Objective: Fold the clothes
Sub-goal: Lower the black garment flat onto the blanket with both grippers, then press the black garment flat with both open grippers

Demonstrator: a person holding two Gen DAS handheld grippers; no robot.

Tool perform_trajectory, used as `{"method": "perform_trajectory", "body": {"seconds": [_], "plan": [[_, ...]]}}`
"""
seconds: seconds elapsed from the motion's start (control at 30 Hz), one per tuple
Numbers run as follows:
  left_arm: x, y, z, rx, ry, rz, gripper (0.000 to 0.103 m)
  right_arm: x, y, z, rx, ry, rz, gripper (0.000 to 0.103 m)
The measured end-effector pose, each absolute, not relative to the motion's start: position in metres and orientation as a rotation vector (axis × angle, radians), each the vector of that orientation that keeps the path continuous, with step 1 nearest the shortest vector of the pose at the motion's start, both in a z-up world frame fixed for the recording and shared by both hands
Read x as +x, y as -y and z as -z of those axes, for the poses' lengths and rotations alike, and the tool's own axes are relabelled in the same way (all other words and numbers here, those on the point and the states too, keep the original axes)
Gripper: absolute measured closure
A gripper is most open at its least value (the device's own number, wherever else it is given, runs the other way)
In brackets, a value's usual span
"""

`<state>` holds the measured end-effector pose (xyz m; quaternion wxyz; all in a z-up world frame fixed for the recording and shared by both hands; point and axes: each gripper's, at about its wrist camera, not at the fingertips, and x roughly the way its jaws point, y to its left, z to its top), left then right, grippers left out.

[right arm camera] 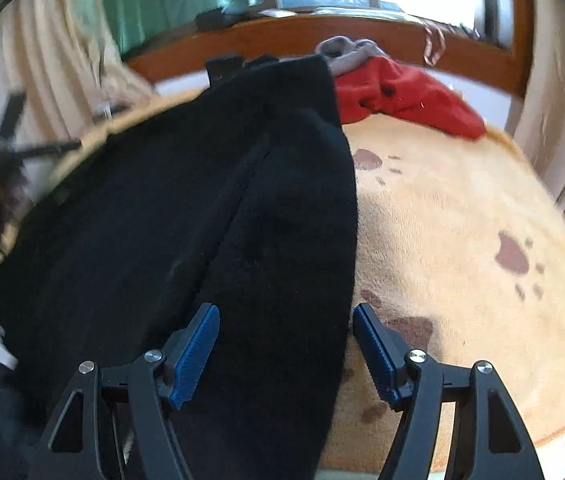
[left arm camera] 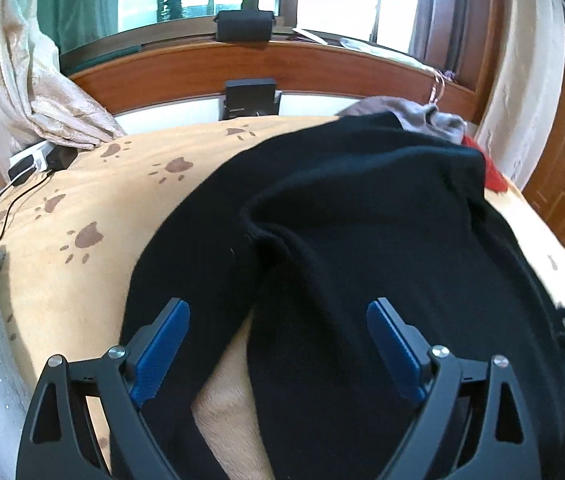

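On the bed, over a tan blanket (left arm camera: 82,208) with brown paw prints, lies a black garment (left arm camera: 342,208), spread long from the near edge toward the wooden headboard (left arm camera: 162,68). It looks like trousers, legs parting near the left gripper (left arm camera: 278,336), though the dark cloth hides detail. Left gripper hovers above the near end, jaws wide apart, nothing between the pads. Right gripper (right arm camera: 286,340) likewise spread, empty, hanging over the garment's right edge where black meets blanket. Probably both are lining up to pinch the near hem or side, so the piece can be folded over; flat layout suits that. A red garment (right arm camera: 402,100) and a grey one (right arm camera: 346,54) sit bunched by the headboard, just beside the black one's far end, likely waiting their turn. Right view is motion-blurred at left.
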<state>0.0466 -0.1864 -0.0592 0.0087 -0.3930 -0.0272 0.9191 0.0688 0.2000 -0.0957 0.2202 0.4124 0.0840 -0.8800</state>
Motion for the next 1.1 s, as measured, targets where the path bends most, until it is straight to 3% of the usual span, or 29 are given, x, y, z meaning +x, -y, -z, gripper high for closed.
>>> {"method": "perform_trajectory", "body": {"seconds": [0.13,0.17,0.2,0.3,0.37,0.47,0.6,0.67,0.83,0.87,0.9,0.93,1.0,1.1], "plan": [[0.053,0.184,0.067,-1.242,0.126,-2.854,0.009,0.074,-0.196,0.096,1.143,-0.275,2.459,0.033],[0.054,0.184,0.069,-1.246,0.138,-2.85,0.009,0.076,-0.195,0.095,1.142,-0.275,2.461,0.04],[0.055,0.185,0.072,-1.254,0.144,-2.849,0.009,0.078,-0.195,0.094,1.139,-0.266,2.452,0.055],[0.052,0.188,0.083,-1.301,0.175,-2.842,0.009,0.085,-0.192,0.091,1.125,-0.25,2.433,0.079],[0.05,0.193,0.09,-1.339,0.215,-2.835,0.009,0.088,-0.189,0.089,1.105,-0.269,2.453,0.086],[0.051,0.203,0.093,-1.349,0.292,-2.836,0.009,0.091,-0.192,0.075,1.034,-0.393,2.589,0.088],[0.055,0.211,0.091,-1.332,0.341,-2.846,0.009,0.085,-0.209,0.037,0.856,-0.731,2.917,0.088],[0.056,0.211,0.091,-1.331,0.342,-2.848,0.009,0.074,-0.225,0.027,0.814,-0.724,3.021,0.088],[0.058,0.213,0.09,-1.325,0.343,-2.843,0.008,0.041,-0.267,0.046,0.996,-0.337,2.975,0.072],[0.059,0.214,0.089,-1.322,0.351,-2.84,0.008,0.043,-0.27,0.049,1.006,-0.273,2.966,0.064],[0.062,0.217,0.088,-1.319,0.365,-2.835,0.008,0.046,-0.273,0.053,1.014,-0.213,2.958,0.046],[0.065,0.22,0.087,-1.317,0.382,-2.833,0.008,0.049,-0.275,0.054,1.004,-0.203,2.976,0.039],[0.074,0.229,0.085,-1.317,0.409,-2.84,0.008,0.06,-0.277,0.054,0.97,-0.174,2.996,0.035],[0.092,0.239,0.08,-1.315,0.428,-2.859,0.008,0.077,-0.279,0.048,0.889,0.068,2.807,0.035]]}}
